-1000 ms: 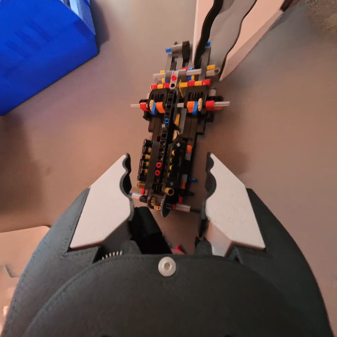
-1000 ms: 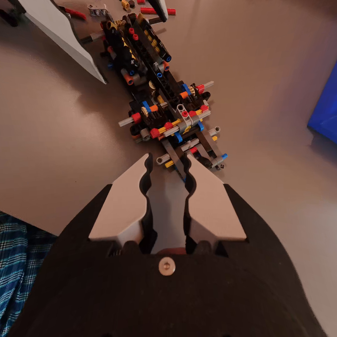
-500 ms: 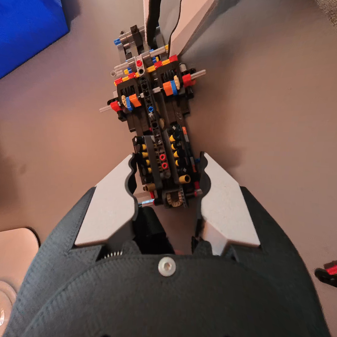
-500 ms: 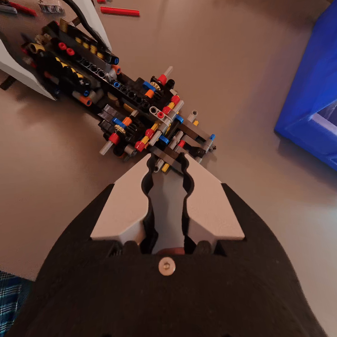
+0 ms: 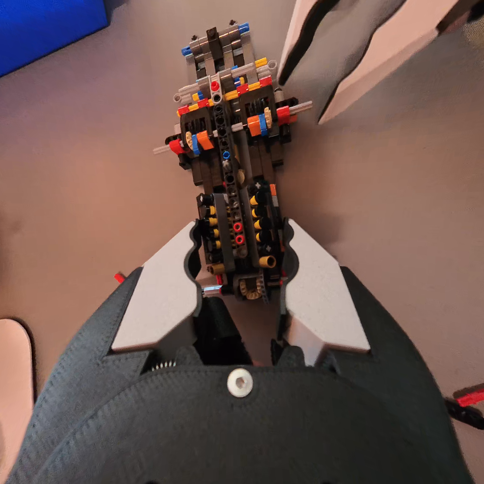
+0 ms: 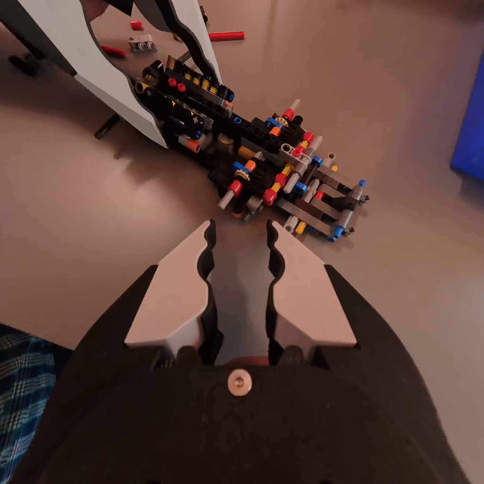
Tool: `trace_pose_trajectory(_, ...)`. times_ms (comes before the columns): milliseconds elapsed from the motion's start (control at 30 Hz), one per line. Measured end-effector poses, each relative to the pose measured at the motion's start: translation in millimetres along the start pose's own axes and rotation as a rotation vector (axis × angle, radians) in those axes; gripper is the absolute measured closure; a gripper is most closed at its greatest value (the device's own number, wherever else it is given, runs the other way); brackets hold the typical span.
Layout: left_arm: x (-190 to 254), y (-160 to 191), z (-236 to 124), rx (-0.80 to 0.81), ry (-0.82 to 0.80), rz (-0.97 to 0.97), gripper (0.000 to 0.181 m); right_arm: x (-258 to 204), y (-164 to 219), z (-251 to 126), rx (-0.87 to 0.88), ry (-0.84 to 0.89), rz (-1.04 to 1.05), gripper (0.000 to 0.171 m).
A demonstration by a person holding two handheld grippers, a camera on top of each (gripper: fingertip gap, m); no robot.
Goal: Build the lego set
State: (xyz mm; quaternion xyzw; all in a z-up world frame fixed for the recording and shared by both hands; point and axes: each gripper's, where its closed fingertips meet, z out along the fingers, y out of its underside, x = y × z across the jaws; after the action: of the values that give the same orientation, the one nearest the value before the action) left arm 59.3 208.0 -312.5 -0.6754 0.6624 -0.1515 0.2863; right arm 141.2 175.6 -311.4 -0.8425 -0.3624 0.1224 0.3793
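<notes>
A long black Lego chassis (image 5: 225, 167) with red, blue, yellow and orange pins and grey axles lies on the grey table (image 5: 379, 235). My left gripper (image 5: 241, 235) is shut on its near end, one finger against each side. In the right wrist view the chassis (image 6: 262, 141) runs diagonally, and the left gripper's fingers (image 6: 104, 78) straddle its far end. My right gripper (image 6: 241, 227) is open and empty, just off the grey-beamed end and not touching it. Its fingers (image 5: 296, 39) show at the top right of the left wrist view.
A blue bin (image 5: 39, 31) stands at the far left and also shows in the right wrist view (image 6: 471, 117). Loose pieces lie behind the chassis: a red axle (image 6: 226, 35), a grey part (image 6: 141, 45), a black pin (image 6: 107, 127). The table edge and plaid cloth (image 6: 21, 392) are near.
My left gripper has closed in on the near end of the chassis. My right gripper has drawn back off the grey-beamed end. The chassis has swung round on the table.
</notes>
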Motion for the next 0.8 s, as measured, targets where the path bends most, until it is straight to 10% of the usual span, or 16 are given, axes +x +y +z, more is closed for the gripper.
trace_pose_trajectory(800, 3.6, -6.5, 4.7, -0.005, -0.041, -0.074, 0.12, 14.7, -5.7, 11.9, 0.02, 0.069, 0.101, 0.144)
